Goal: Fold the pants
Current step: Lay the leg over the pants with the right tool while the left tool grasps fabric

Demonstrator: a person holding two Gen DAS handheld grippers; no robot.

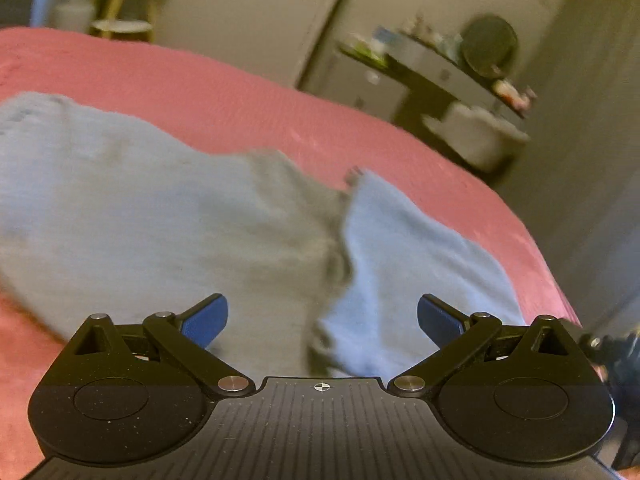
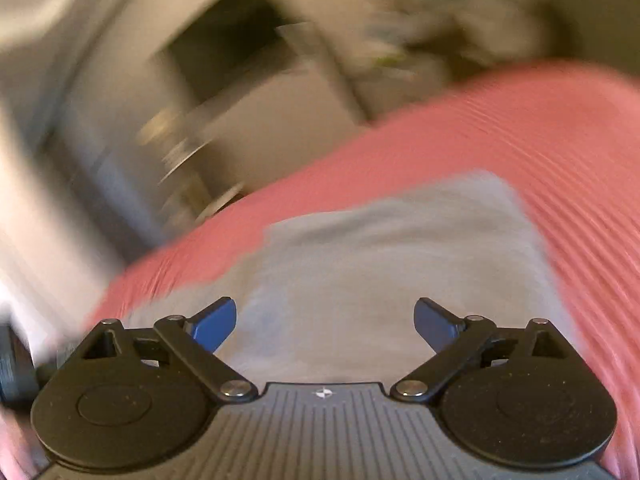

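Pale blue-grey pants [image 1: 168,216] lie spread on a pink bed cover [image 1: 224,96], with one lighter blue flap [image 1: 404,264] lying over them on the right. My left gripper [image 1: 322,322] hovers above the cloth, open, its blue pads wide apart with nothing between them. In the blurred right wrist view the same pants [image 2: 400,264] lie below my right gripper [image 2: 324,322], which is also open and holds nothing. The pink cover [image 2: 540,132] shows behind and to the right of the pants there.
Beyond the bed's far edge stand a dark shelf with clutter [image 1: 452,68], a white bin [image 1: 476,136] and pale walls. A blurred dark doorway [image 2: 224,40] shows past the bed in the right wrist view. Part of the other gripper [image 1: 616,364] shows at the right edge.
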